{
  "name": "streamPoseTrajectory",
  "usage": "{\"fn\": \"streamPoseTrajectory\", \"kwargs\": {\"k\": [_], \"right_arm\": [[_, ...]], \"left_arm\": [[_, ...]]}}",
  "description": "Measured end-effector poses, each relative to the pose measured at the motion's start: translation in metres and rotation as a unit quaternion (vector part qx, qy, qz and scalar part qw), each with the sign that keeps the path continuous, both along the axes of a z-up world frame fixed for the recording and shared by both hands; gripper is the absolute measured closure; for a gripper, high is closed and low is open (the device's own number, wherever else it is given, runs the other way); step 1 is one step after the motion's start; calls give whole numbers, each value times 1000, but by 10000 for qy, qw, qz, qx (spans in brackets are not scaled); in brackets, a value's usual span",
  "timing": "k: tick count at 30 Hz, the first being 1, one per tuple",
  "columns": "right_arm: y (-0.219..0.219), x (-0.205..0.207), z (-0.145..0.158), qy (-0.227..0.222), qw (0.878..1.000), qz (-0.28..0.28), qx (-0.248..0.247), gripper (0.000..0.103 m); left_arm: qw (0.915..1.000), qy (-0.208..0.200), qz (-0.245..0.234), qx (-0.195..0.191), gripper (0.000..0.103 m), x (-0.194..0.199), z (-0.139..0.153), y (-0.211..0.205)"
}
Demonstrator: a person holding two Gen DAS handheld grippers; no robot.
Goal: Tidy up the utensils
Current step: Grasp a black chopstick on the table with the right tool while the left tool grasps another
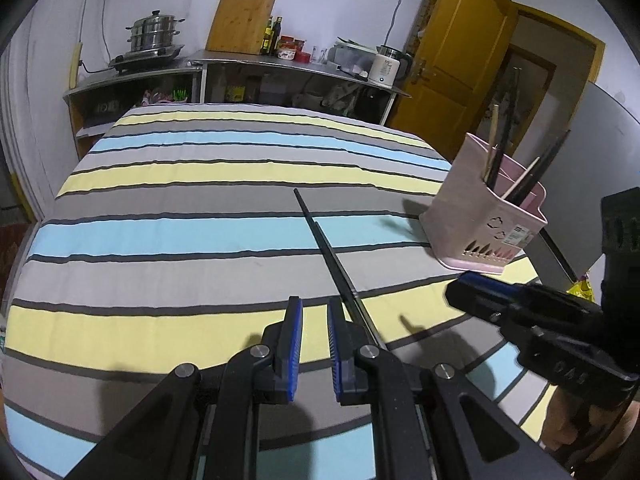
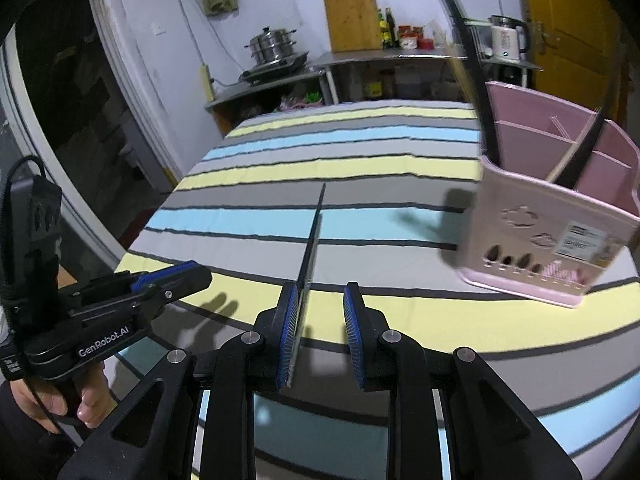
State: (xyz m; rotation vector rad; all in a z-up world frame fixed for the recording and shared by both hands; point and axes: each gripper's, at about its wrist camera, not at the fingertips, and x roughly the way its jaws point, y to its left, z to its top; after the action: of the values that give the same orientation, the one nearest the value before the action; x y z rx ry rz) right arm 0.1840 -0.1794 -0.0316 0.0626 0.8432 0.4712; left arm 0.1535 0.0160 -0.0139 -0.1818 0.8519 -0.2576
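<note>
A: Start with the left claw (image 1: 314, 344). How does it stand?

B: Bottom centre of its own view. The blue pads are close, with a narrow gap and nothing in it. In the right wrist view it sits at the lower left, fingers nearly together, with a hand (image 2: 60, 400) on the grip below it

A: And the right claw (image 2: 321, 328)?

B: Wide. Its pads stand clearly apart at the bottom centre of the right wrist view, and neither presses on anything. In the left wrist view it comes in from the lower right edge, its tip apart from the utensils

A: Where are the utensils?

B: A pair of black chopsticks (image 1: 332, 256) lies side by side on the striped cloth (image 1: 180, 232) that covers the bench. In the left wrist view they run from mid-frame down to just right of the left claw's right finger. In the right wrist view the same pair runs down the middle and in between the right claw's fingers, close along the left pad; I can't tell if it touches

A: And further out?

B: The pink holder (image 1: 480, 216) stands upright on the cloth at the right of both views, well apart from the loose pair. More chopsticks (image 1: 496, 160), dark and pale, stand tilted in its compartments
</note>
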Motion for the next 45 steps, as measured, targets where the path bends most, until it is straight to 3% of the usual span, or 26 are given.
{"fn": "streamPoseTrajectory", "kwargs": {"k": [18,41,45], "right_arm": [[44,52,-56,498,9979,208,-358,78],[36,51,-58,387,9988,62,-300,78],[45,50,-58,306,9983,86,-497,78]], "left_arm": [[9997,73,114,-192,91,22,-20,18],[9994,114,187,-254,91,25,-25,28],[9992,150,220,-298,91,26,-28,29]]}}
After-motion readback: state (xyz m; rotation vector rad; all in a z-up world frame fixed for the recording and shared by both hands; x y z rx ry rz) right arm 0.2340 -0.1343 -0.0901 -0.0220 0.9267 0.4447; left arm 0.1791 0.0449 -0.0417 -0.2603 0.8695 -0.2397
